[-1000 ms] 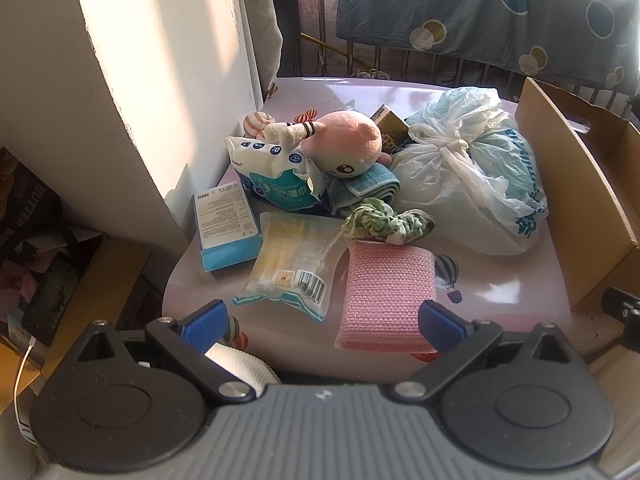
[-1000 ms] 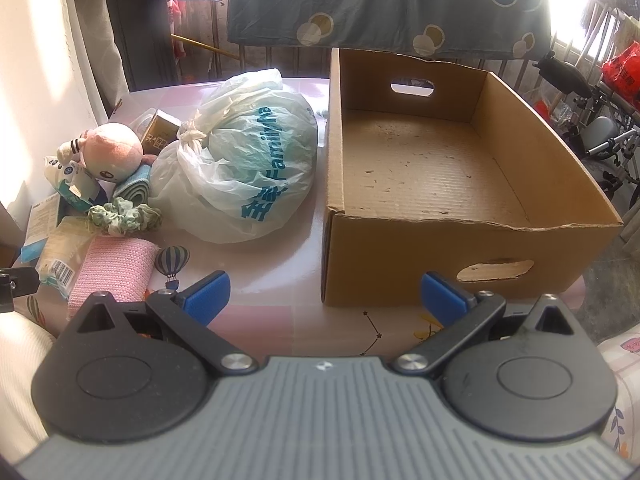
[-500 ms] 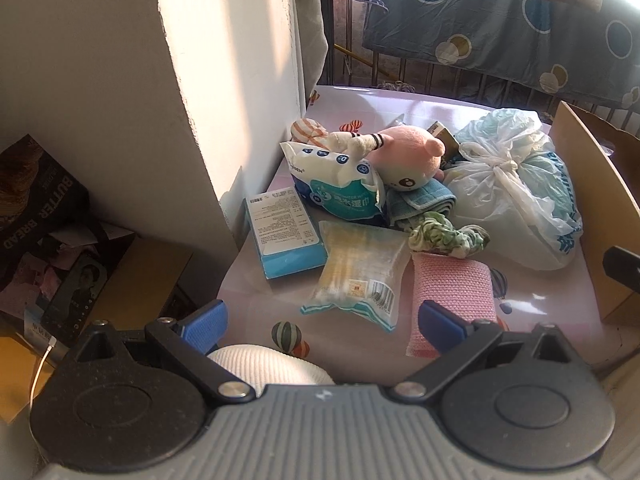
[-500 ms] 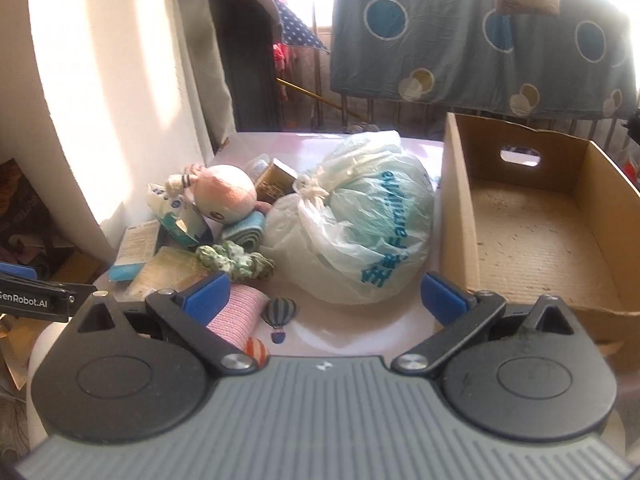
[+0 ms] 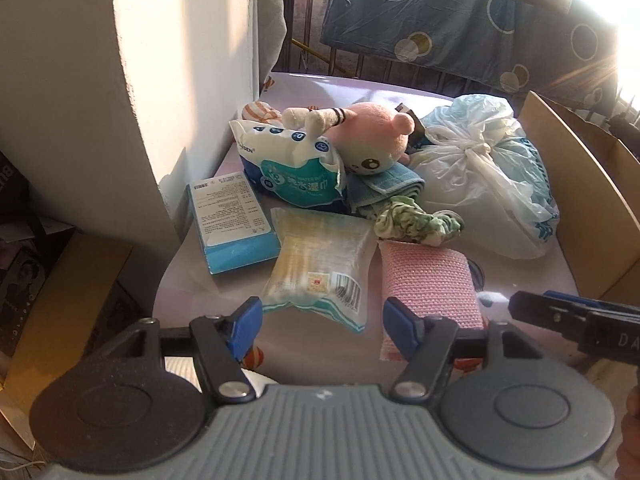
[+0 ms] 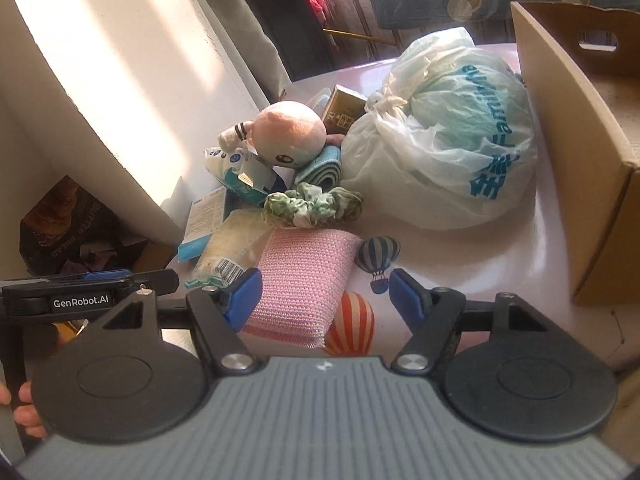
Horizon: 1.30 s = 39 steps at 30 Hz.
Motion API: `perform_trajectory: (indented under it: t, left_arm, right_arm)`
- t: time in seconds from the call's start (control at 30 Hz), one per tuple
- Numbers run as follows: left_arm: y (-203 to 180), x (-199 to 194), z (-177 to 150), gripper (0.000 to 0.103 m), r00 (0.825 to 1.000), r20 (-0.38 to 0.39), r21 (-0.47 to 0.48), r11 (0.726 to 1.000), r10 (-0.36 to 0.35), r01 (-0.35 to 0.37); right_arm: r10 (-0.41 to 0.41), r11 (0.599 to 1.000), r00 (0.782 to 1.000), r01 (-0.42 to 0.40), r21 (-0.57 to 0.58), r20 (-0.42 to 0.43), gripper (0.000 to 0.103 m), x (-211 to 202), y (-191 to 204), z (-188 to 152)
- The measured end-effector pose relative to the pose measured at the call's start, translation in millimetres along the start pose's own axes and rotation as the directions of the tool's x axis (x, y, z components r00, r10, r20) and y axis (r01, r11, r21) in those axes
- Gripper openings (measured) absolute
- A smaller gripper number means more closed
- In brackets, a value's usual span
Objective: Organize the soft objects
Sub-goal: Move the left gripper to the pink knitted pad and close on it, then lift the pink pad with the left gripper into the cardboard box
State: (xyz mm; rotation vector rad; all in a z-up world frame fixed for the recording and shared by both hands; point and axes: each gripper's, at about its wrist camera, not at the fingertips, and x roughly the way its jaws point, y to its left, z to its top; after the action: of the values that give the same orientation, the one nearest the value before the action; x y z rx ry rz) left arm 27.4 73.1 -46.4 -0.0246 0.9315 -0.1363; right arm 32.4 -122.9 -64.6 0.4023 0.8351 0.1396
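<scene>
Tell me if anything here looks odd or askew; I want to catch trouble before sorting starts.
Only clutter: the pink plush toy lies tipped over on the wipes pack and a rolled blue towel. Nothing looks spilled or damaged.

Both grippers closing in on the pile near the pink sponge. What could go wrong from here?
1. The left gripper and right gripper sit close together, jaws just narrowed with nothing between them; they may collide.
2. The pink sponge touches the cotton swab packet and lies under the green scrunchie; a grab may drag those along.
</scene>
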Motion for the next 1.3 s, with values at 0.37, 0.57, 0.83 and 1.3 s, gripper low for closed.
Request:
perform_trajectory:
  t: [0.37,0.57,0.83,1.3]
  left_arm:
    - [-26.5,44.2,13.9,0.039,0.974,-0.148,0.118,0.974,-0.174,0.192]
    - [-34.3,63.9,16.5,0.047,0.952,-0.22,0.124,0.962,-0.212,0.243]
    - [-38.4,74.5,21.1,0.061,0.944,-0.235,0.093,0.962,-0.231,0.258]
    - [-54.5,46.5,15.0,0.056,0.953,-0.178,0.118,0.957,-0.243,0.266]
  right_arm:
    - [0.141,0.973,0.989,-0.13,0.19,-0.044,0.048,34.4,-31.8,3.8]
    - [0.204,0.949,0.977,-0.18,0.257,-0.068,0.048,50.1,-41.0,6.1]
    - [0.229,0.933,0.97,-0.194,0.303,-0.084,0.046,65.3,-49.8,3.4]
    - [0.222,0.934,0.972,-0.192,0.301,-0.071,0.037,42.7,-46.8,3.9]
